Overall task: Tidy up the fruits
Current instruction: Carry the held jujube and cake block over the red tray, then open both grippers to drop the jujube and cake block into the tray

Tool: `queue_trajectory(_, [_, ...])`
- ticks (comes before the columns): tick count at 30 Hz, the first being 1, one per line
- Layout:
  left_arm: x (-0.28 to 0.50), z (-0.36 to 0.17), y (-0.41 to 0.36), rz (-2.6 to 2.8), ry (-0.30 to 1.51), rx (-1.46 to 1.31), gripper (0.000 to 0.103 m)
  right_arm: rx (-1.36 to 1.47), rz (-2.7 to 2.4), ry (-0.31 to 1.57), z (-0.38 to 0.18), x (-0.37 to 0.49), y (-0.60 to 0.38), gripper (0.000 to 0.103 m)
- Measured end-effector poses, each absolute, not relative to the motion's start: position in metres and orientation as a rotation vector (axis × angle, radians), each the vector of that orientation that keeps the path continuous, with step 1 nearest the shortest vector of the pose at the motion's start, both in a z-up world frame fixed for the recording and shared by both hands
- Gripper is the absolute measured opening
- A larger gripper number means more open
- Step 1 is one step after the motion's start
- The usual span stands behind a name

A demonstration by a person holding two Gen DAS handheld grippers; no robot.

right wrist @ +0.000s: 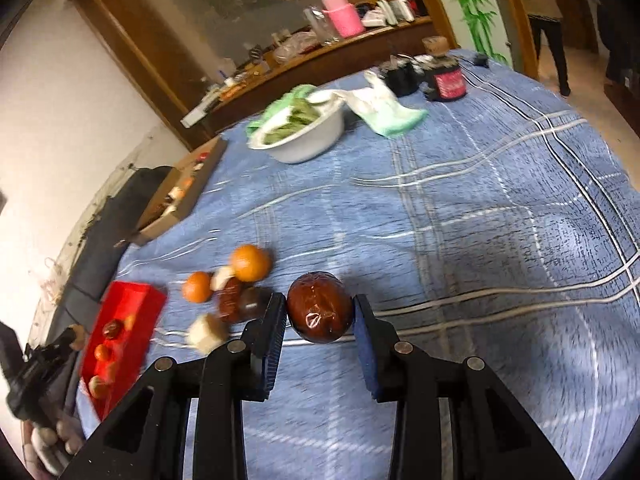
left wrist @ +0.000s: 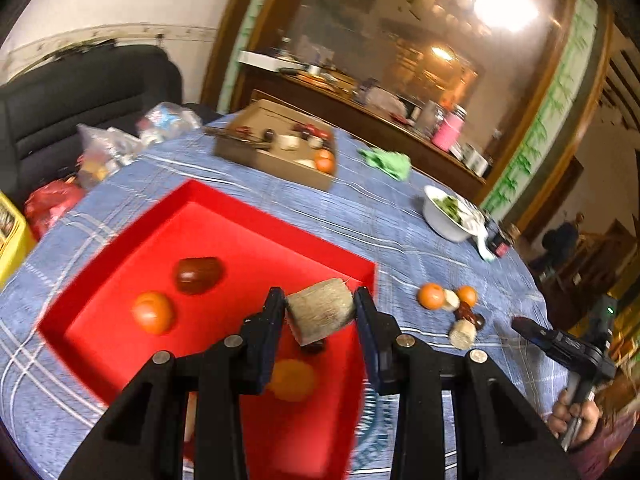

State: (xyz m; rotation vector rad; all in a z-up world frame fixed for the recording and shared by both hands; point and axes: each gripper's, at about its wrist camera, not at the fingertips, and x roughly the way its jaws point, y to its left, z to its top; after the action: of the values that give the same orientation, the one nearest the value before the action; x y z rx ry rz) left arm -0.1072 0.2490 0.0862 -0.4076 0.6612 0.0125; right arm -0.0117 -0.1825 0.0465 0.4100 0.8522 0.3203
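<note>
The left gripper (left wrist: 320,312) pinches one pale cut chunk (left wrist: 320,314) above the red tray (left wrist: 224,216), which sits toward the counter's (left wrist: 380,216) left edge. The tray holds one dark red fruit (left wrist: 199,275) and two oranges: one beside it (left wrist: 153,312), one blurred under the gripper (left wrist: 292,380). The right gripper (right wrist: 320,316) pinches a second dark red fruit (right wrist: 320,307) over the cloth. Only the right wrist view shows the loose pile clearly: two oranges (right wrist: 250,263), two dark fruits (right wrist: 234,303), two pale chunks (right wrist: 206,333). One white bowl (right wrist: 308,136) and one cardboard box (left wrist: 276,152) stand toward the far edge.
</note>
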Motion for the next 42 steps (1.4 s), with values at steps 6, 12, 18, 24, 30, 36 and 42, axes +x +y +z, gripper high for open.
queue_trajectory(6, [-0.122,0.078,0.284,0.084,0.654,-0.461,0.035,0.376,0.447,0.828,0.079,-0.028,-0.133,0.036])
queue_trajectory(12, [-0.128,0.065,0.308,0.143,0.671,-0.494,0.035,0.315,0.619,0.859,0.092,-0.033,-0.054,0.037])
queue_trajectory(18, [-0.125,0.061,0.314,0.151,0.691,-0.485,0.035,0.235,0.758,0.922,0.085,-0.041,0.032,0.037])
queue_trajectory(24, [-0.121,0.055,0.32,0.159,0.708,-0.477,0.035,0.172,0.825,0.97,0.069,-0.042,0.097,0.037])
queue_trajectory(30, [-0.122,0.049,0.333,0.165,0.711,-0.509,0.035,0.137,0.846,1.021,0.053,-0.034,0.139,0.037])
queue_trajectory(36, [-0.126,0.048,0.341,0.169,0.708,-0.546,0.038,0.115,0.84,1.045,0.04,-0.031,0.158,0.038])
queue_trajectory(42, [-0.128,0.056,0.339,0.173,0.692,-0.554,0.046,0.116,0.838,1.037,0.041,-0.032,0.157,0.042])
